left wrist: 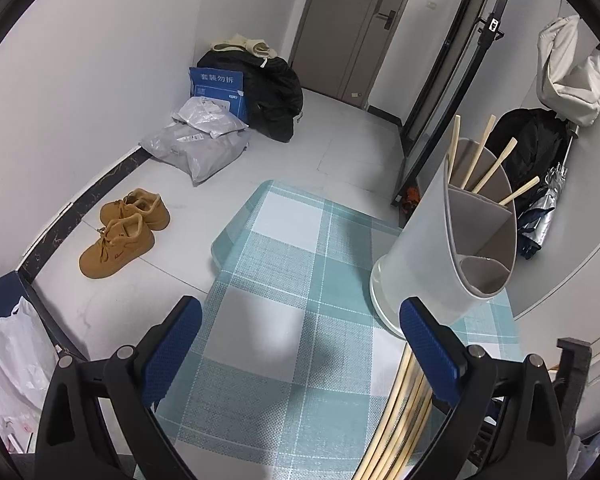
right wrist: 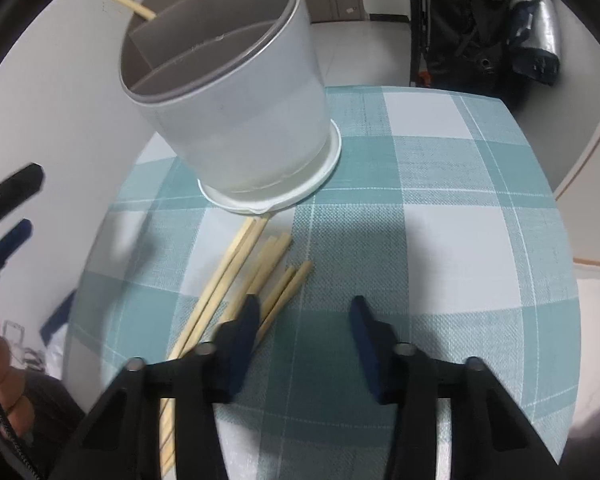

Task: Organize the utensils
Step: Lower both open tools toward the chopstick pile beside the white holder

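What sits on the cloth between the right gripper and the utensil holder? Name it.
Loose wooden chopsticks lie fanned on the checked tablecloth between the right gripper and the utensil holder, their far ends near its base. The right wrist view shows this.

Left tongs (left wrist: 300,344) spread wide, right tongs (right wrist: 304,320) parted, seemingly empty

1. You face a grey door (left wrist: 356,28) set in white walls (left wrist: 100,60).
2. Left of the door, a black bag (left wrist: 276,96) and grey parcels (left wrist: 196,144) sit on the pale tiled floor (left wrist: 340,140).
3. Further left of the door, tan shoes (left wrist: 120,232) lie by the dark skirting (left wrist: 72,208).
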Demonstrator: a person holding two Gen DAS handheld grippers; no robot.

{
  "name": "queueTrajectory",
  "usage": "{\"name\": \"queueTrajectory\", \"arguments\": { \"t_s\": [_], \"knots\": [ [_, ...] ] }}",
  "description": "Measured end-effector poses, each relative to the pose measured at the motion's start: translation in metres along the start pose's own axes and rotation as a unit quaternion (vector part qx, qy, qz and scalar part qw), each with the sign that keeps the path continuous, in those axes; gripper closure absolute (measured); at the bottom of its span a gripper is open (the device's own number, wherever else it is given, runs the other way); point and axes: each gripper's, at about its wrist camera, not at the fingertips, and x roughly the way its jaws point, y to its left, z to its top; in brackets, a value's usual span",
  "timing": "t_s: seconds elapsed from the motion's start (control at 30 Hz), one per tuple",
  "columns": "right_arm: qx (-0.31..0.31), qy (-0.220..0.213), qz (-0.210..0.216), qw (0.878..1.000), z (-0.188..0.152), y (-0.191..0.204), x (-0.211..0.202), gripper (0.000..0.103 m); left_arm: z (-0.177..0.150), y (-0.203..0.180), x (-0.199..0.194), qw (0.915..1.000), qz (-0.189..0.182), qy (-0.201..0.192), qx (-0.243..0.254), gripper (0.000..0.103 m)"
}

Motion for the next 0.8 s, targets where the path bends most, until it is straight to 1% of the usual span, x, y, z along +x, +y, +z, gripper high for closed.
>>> {"name": "queueTrajectory", "arguments": {
  "t_s": [0.03,0.1,0.17,0.23,0.27,0.3,0.47,0.73,0.8],
  "knots": [
    [-0.005,-0.002,-0.005,1.000,0.001,0.002,0.000,0.067,0.000,0.000,0.000,1.0000,0.000,0.001,0.000,0.006],
    [-0.014,0.003,-0.008,1.000,0.003,0.007,0.003,0.075,0.000,0.000,0.001,1.0000,0.001,0.004,-0.001,0.006],
    [-0.023,0.007,-0.025,0.999,0.004,0.012,0.003,0.080,0.002,0.002,0.004,1.0000,0.001,0.008,-0.002,0.006],
    [-0.029,0.011,-0.027,0.999,0.002,0.012,0.002,0.083,0.003,0.004,0.004,0.9999,0.001,0.010,-0.006,0.006],
    [-0.033,0.014,-0.030,0.999,0.001,0.013,0.002,0.088,0.004,0.005,0.004,0.9999,0.000,0.011,-0.009,0.006],
    [-0.040,0.020,-0.038,0.998,0.000,0.013,0.001,0.089,0.004,0.006,0.004,0.9999,-0.001,0.012,-0.011,0.006],
    [-0.054,0.028,-0.040,0.997,-0.001,0.013,-0.002,0.089,0.005,0.008,0.005,0.9998,-0.001,0.016,-0.014,0.006],
    [-0.078,0.028,-0.056,0.995,0.009,0.029,0.006,0.089,0.001,0.007,0.008,0.9998,0.007,0.021,0.003,0.006],
    [-0.081,0.025,-0.050,0.995,0.010,0.032,0.006,0.093,-0.002,0.006,0.010,0.9996,0.004,0.026,0.012,0.006]
  ]
}}
